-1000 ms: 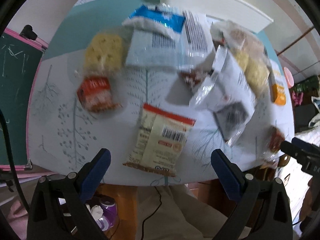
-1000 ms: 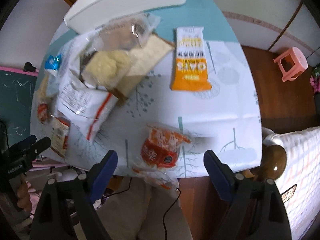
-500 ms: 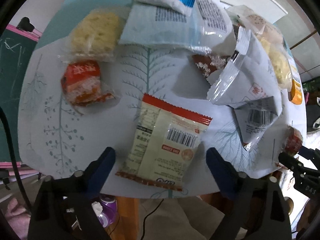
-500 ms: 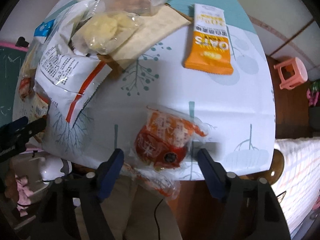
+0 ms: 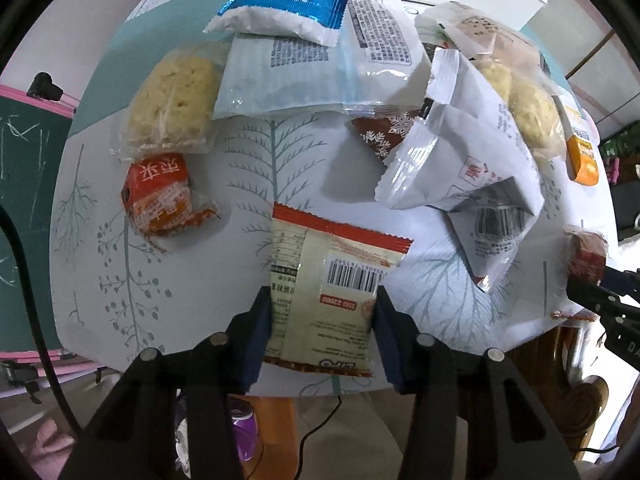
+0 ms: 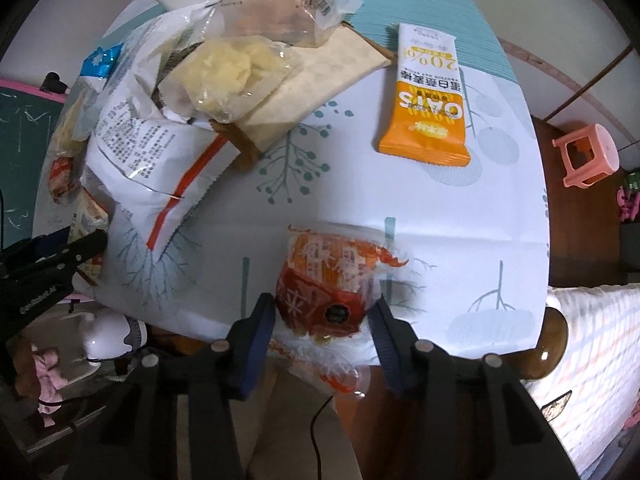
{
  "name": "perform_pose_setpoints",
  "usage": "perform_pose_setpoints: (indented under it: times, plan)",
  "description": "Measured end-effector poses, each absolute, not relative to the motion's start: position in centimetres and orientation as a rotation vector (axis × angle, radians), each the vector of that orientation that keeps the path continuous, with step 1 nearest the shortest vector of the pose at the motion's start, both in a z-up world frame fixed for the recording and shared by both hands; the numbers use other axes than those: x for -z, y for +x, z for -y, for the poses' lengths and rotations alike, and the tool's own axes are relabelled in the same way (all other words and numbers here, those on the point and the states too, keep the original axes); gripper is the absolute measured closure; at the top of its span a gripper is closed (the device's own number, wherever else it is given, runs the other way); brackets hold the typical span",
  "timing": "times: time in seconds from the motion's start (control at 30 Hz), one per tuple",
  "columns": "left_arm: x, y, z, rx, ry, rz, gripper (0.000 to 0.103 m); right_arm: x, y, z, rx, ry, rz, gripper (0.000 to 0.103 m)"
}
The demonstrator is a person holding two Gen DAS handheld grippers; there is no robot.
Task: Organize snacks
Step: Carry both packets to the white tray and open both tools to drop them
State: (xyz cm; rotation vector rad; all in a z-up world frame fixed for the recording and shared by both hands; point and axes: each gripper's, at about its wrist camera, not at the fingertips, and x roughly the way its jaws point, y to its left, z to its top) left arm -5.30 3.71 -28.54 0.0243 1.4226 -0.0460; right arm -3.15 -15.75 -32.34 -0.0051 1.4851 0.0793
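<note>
L gripper [image 5: 322,316] pinched cream packet [image 5: 324,288] at table's near edge; R gripper [image 6: 324,312] pinched red snack [image 6: 332,280]. Both light, crinkly, slippery; grip mid-body.

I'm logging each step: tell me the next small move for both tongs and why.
Probably lift both: the left tongs already pinch the cream barcode packet, and the right tongs pinch the red-orange snack at the table edge.

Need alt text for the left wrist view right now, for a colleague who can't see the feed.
The left claw has both fingers against the sides of a cream snack packet with a red top edge, lying barcode-up at the near edge of the table. More packets lie beyond.
</note>
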Motion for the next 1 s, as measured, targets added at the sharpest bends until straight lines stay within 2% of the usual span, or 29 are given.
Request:
perform_pose_setpoints:
  times: [0.13, 0.4, 0.67, 1.0]
  plan:
    - [26.5, -5.8, -4.0, 0.053, 0.017, -1.392, 0.057, 30.8, -2.8, 16.0, -0.095, 0.020, -1.469, 0.066]
    - [18.7, -5.7, -3.9, 0.088, -0.007, -1.241, 0.057, 26.8, -1.7, 16.4, -0.129, 0.078, -1.394, 0.066]
    - [9.5, 2.9, -3.5, 0.162, -0.025, -1.098, 0.057, 21.1, 2.5, 16.5, -0.169, 0.134, -1.280, 0.066]
    - [6.8, 14.9, -1.3, 0.216, 0.010, -1.054, 0.056, 14.4, 13.7, 15.3, -0.158, 0.137, -1.108, 0.066]
